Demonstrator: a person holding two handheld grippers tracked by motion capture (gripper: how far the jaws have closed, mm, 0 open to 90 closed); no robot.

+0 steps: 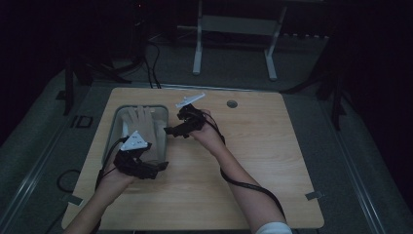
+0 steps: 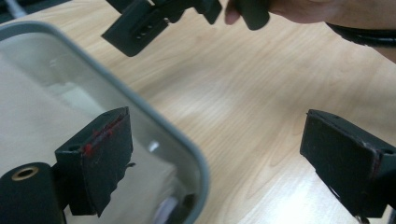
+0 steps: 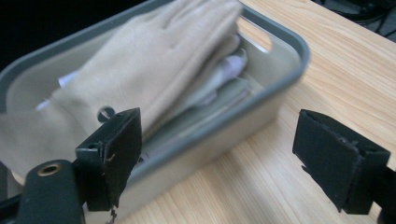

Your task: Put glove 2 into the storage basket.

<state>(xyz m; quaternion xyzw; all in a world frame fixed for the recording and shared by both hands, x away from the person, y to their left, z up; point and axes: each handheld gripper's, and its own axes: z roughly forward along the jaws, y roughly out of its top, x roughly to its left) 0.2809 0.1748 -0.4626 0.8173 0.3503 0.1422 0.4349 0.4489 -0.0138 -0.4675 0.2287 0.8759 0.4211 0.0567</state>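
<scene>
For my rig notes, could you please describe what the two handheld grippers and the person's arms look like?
Both grippers, left gripper and right gripper, are black, each topped by a pale three-cornered plate. Their jaws are flat black blocks; the left one's pad shows red marks along an edge. A thick black cable trails along the right forearm. A white sleeve shows there.

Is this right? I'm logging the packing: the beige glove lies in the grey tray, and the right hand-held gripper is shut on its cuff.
Not quite. The beige glove does lie in the grey tray, but the right hand-held gripper is open, with nothing between its jaws, as the right gripper view shows.
</scene>
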